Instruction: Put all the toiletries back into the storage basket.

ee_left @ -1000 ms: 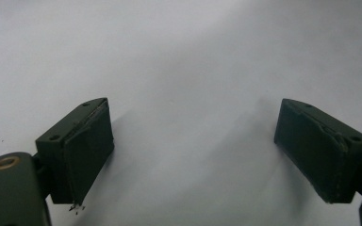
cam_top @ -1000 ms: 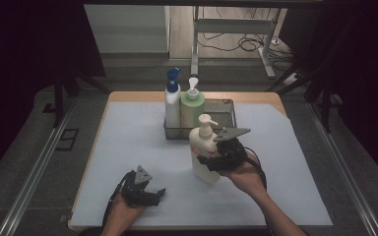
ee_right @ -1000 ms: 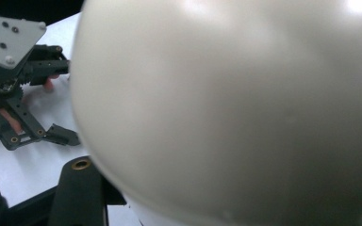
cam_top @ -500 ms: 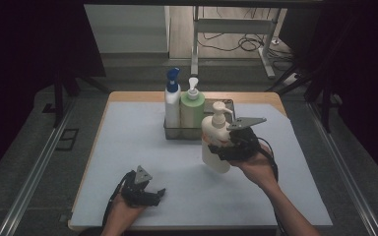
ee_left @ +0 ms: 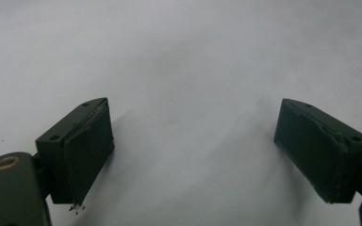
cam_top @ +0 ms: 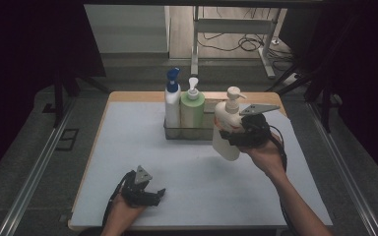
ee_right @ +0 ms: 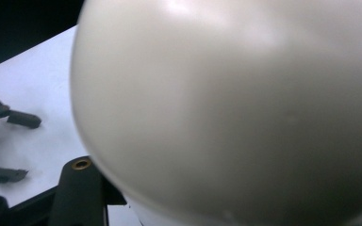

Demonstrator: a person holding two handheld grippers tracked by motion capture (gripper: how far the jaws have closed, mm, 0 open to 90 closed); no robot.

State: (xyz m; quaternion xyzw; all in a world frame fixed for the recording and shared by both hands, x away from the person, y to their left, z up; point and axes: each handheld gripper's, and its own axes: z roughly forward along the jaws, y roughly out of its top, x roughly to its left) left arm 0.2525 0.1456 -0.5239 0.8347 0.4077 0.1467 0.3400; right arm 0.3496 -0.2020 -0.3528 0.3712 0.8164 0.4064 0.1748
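Observation:
A cream pump bottle hangs above the table, held upright and slightly tilted, with my right gripper shut on its body. Up close in the right gripper view the cream bottle hides the jaws. It is just right of a dark wire rack that holds a white bottle with a blue pump and a green bottle with a white pump. My left gripper rests low near the table's front left, open; in the left gripper view its two pads stand wide apart over bare white surface.
The white table top has a wooden rim at the back and a front edge close to my left hand. Metal rails run along both sides of the table. A desk frame and cables lie on the floor behind.
My right gripper has lifted the cream bottle and carried it back and to the right, from the table's middle toward the rack's right end. The left gripper has stayed put.

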